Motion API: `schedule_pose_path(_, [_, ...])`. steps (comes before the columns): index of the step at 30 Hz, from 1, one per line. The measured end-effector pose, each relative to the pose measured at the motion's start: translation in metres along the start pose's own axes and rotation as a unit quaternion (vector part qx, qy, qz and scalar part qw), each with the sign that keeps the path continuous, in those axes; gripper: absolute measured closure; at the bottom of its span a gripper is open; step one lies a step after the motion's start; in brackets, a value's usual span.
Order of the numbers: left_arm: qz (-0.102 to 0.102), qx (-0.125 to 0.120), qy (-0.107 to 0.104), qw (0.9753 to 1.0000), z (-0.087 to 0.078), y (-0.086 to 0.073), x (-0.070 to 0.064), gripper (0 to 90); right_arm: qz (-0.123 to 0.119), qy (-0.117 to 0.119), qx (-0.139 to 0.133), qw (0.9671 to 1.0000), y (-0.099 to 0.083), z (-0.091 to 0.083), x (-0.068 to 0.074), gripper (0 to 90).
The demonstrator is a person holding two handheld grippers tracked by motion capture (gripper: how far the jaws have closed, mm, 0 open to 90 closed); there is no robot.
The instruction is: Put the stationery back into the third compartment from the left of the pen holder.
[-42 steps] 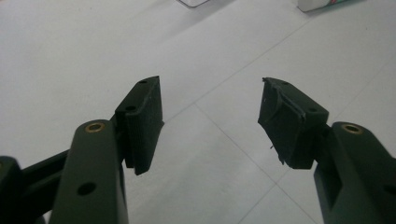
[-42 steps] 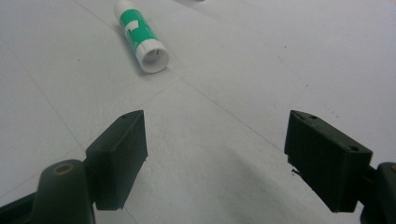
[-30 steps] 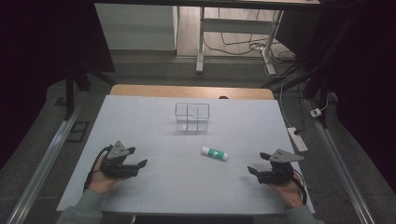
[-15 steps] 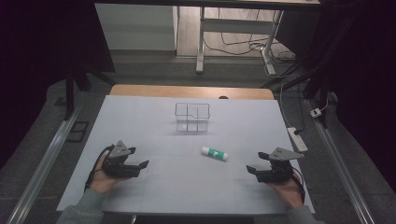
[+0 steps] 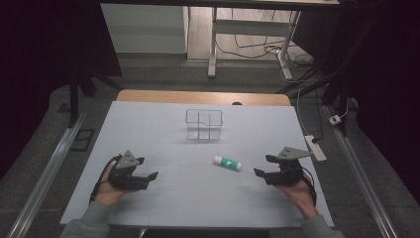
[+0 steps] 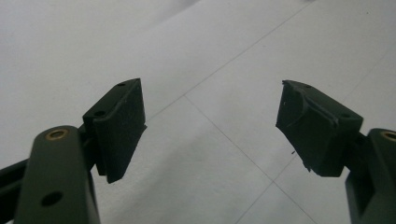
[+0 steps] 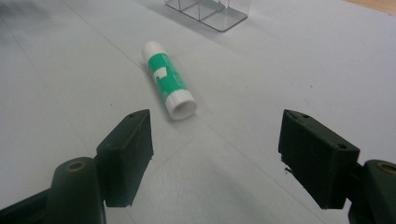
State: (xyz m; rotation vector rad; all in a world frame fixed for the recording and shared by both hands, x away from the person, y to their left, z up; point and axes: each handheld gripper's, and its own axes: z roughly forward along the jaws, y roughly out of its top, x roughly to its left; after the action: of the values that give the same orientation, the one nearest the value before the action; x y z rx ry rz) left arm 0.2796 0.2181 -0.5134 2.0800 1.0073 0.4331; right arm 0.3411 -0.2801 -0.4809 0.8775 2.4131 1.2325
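Glue stick (image 7: 168,79) lies on its side on my white table (image 5: 163,208), between the clear divided box (image 5: 204,124) and my right gripper (image 5: 263,166), just ahead of that gripper's wide-spread jaws. Its green label carries a white mark I can't read. My left gripper (image 5: 146,168) also stands wide apart, holding nothing, over bare table well to the left.
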Motion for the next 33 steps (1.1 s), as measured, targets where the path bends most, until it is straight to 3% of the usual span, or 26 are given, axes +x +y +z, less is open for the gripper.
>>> schedule_pose_path(14, [0.001,0.004,-0.004,1.0000,0.004,-0.002,-0.005,23.4,-0.008,0.027,0.022,0.9994,0.021,0.017,0.003,26.0])
schedule_pose_path(18, [0.012,0.010,-0.005,0.9999,0.007,-0.001,-0.007,23.5,-0.013,0.028,0.029,0.9991,0.027,0.023,0.004,26.0])
schedule_pose_path(23, [0.009,0.007,-0.007,0.9999,0.007,0.000,-0.006,23.5,-0.017,0.031,0.038,0.9987,0.035,0.030,0.006,25.9])
schedule_pose_path(33, [0.007,-0.001,-0.008,0.9999,0.002,-0.002,-0.004,23.7,-0.039,0.051,0.069,0.9955,0.063,0.058,0.017,25.3])
